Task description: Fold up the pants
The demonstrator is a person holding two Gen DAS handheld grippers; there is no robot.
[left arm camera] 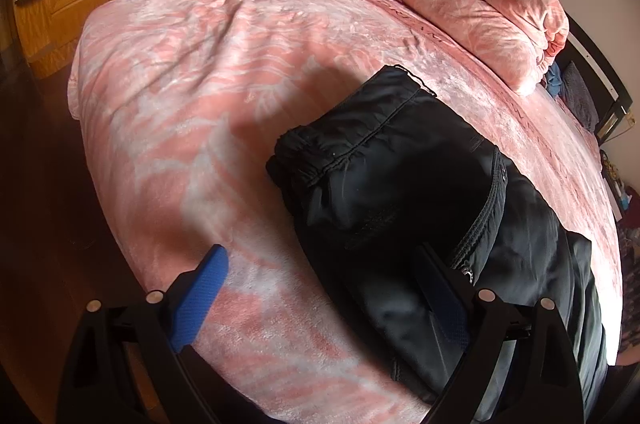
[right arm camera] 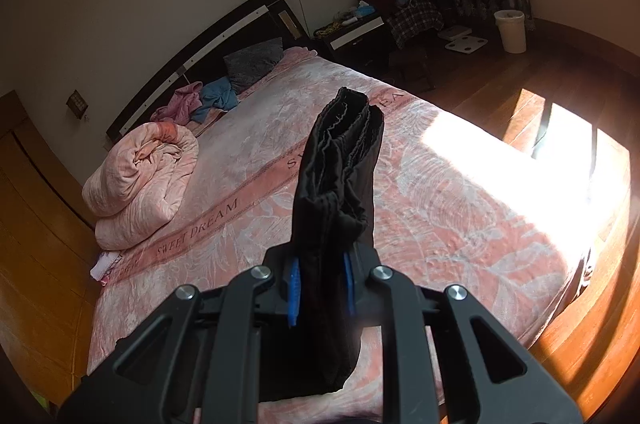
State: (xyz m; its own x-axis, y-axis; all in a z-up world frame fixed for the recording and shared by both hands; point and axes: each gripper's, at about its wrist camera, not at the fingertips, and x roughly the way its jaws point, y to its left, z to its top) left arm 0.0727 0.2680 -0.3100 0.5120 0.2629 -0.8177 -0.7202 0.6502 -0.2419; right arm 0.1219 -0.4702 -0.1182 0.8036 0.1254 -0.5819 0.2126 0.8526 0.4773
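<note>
Right claw (right arm camera: 321,284): pinching the folded black pants (right arm camera: 336,184) between its blue pads, the bundle standing up ahead of it, above the bed (right arm camera: 440,208).
Left claw (left arm camera: 320,288): spread wide, nothing between the fingers; the right-hand finger overlaps the pants (left arm camera: 400,192).
Pants, left view: just ahead of the claw, to its right, over the pink bedspread.
Rolled quilt (right arm camera: 140,180): well beyond the right claw, to its left.
</note>
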